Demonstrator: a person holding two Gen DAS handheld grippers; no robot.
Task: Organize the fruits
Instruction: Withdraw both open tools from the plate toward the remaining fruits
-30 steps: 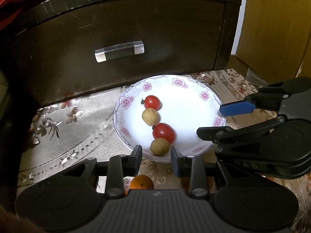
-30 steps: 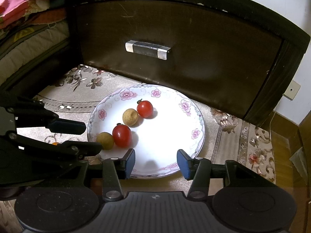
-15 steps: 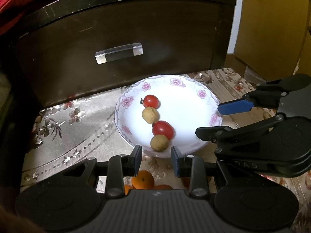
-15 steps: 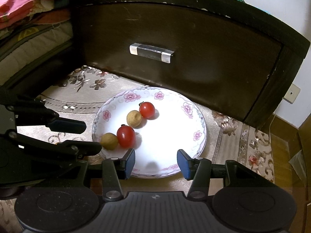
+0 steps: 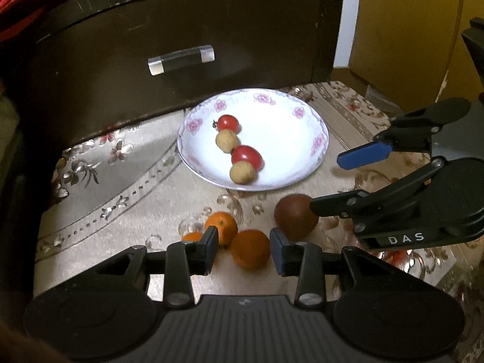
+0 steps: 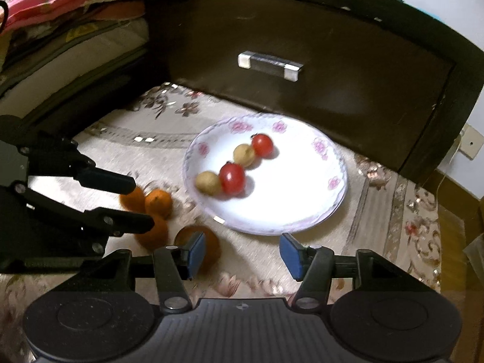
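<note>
Fruit is split between 2 places: 2 tomatoes [image 5: 229, 122] and 2 longans [image 5: 242, 173] are lined up on the plate [image 5: 302, 139], while 3 oranges [image 5: 250, 248] and a dark fruit [image 5: 295, 215] are left on the cloth [image 5: 121, 181] just in front of it. The left gripper [image 5: 244, 249] is opening with an orange seen between its fingers, not pressed. The right gripper [image 6: 242, 252] is opening too, nothing grasped, the dark fruit beside its left finger.
</note>
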